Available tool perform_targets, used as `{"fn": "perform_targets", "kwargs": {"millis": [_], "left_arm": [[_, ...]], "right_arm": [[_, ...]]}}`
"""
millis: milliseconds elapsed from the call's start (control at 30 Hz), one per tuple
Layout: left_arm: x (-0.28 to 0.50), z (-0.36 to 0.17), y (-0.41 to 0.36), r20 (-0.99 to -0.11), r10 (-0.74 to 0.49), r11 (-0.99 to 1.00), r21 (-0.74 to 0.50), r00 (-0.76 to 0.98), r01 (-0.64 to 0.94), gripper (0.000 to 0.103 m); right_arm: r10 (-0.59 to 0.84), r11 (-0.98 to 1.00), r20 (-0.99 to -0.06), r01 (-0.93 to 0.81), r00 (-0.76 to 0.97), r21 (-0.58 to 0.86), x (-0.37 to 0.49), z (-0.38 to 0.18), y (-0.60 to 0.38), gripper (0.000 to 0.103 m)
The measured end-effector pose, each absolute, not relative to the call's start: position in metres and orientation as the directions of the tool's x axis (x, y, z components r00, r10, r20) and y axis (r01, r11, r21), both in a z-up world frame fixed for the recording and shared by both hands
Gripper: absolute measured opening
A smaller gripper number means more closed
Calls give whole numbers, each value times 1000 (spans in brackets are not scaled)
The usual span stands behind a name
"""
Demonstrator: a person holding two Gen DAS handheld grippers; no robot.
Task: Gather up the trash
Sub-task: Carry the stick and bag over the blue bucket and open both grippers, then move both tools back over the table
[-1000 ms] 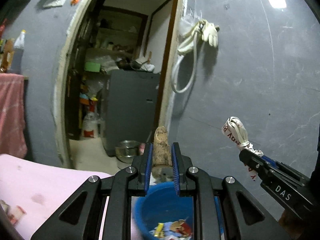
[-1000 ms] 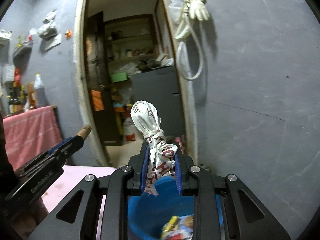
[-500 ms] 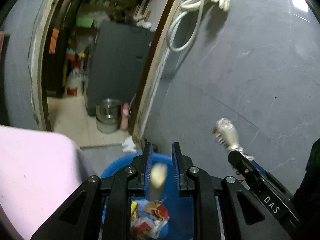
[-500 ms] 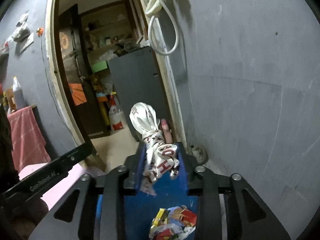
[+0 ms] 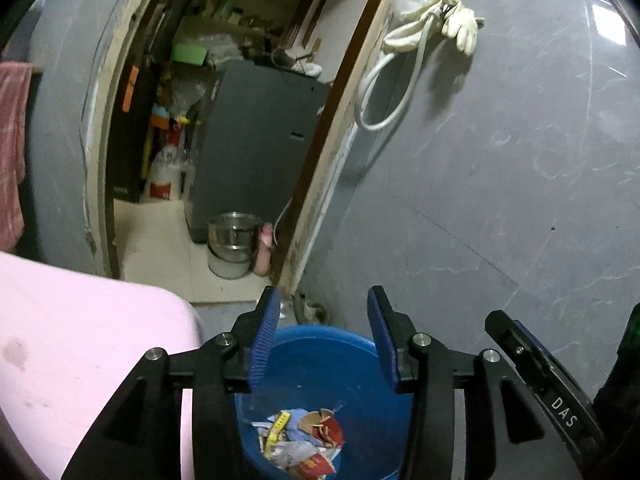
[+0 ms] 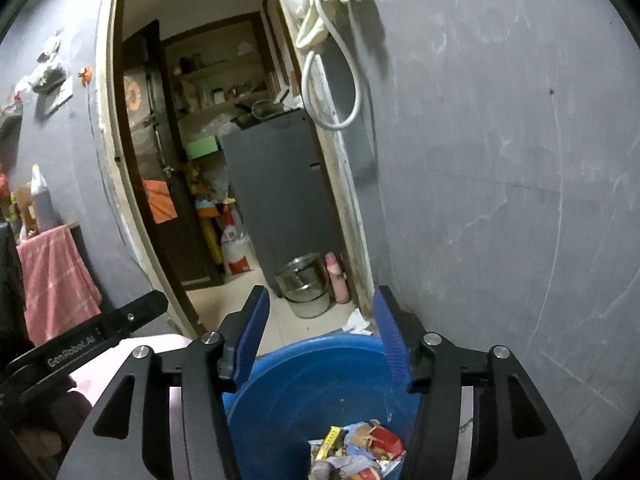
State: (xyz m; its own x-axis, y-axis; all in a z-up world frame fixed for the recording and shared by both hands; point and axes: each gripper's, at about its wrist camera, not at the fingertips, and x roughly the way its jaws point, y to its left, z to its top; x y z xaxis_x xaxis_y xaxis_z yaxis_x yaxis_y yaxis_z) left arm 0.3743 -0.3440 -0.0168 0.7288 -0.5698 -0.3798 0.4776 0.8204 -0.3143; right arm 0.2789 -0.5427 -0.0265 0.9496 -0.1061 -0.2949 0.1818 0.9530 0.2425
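Note:
A blue bucket [image 5: 320, 364] [image 6: 320, 376] stands on the floor directly below both grippers, with crumpled wrappers [image 5: 304, 444] [image 6: 356, 452] in its bottom. My left gripper [image 5: 322, 304] hangs over its rim with the jaws opening and nothing between the blue pads. My right gripper [image 6: 320, 304] is likewise above the bucket, its jaws opening and empty. The right gripper's finger shows at the lower right of the left wrist view, and the left gripper's finger at the lower left of the right wrist view. The brown stub and the knotted white bag are not visible.
A pink table top [image 5: 80, 344] lies left of the bucket. A grey wall [image 5: 500, 160] rises at the right, with a hose and glove [image 5: 432, 32] hung on it. Behind, a doorway shows a steel pot [image 5: 232, 240], a grey cabinet [image 5: 256, 140] and shelves.
Both grippers tipped down over the bucket and opened. The brown stub left the left jaws and the knotted white bag left the right jaws; neither is seen now.

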Motion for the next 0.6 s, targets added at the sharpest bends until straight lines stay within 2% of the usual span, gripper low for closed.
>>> {"fn": "perform_targets", "kwargs": {"millis": [67,133,167,267,400,533,600], "left_arm": [[367,-9,-336,-373,-554,832,-289,744,475,46],[358,0,-325,-352,-536,843,-266,767,467,58],[354,3,-319,-342,-529,847,-260,777,463,59],[345,12,-299,-333,-502,864,-242,798,442,61],[333,20,-264,-316,-456,888,-226,832,401,76],[326,23,-228,-319,-410,909,-221,854,354,79],[322,23,-209,-323,-380,921,-213,867,325,84]], "right_arm": [[-102,956,-283,173,954,238,274,-18,-536,56],[-98,958,-269,164,958,235,270,-11,-530,64],[-94,959,-261,157,961,234,267,-7,-526,69],[-79,963,-248,138,965,233,263,3,-511,72],[-56,967,-238,112,970,228,259,14,-488,80],[-29,969,-236,85,971,231,256,19,-464,88],[-10,970,-236,67,972,236,256,20,-450,96]]}}
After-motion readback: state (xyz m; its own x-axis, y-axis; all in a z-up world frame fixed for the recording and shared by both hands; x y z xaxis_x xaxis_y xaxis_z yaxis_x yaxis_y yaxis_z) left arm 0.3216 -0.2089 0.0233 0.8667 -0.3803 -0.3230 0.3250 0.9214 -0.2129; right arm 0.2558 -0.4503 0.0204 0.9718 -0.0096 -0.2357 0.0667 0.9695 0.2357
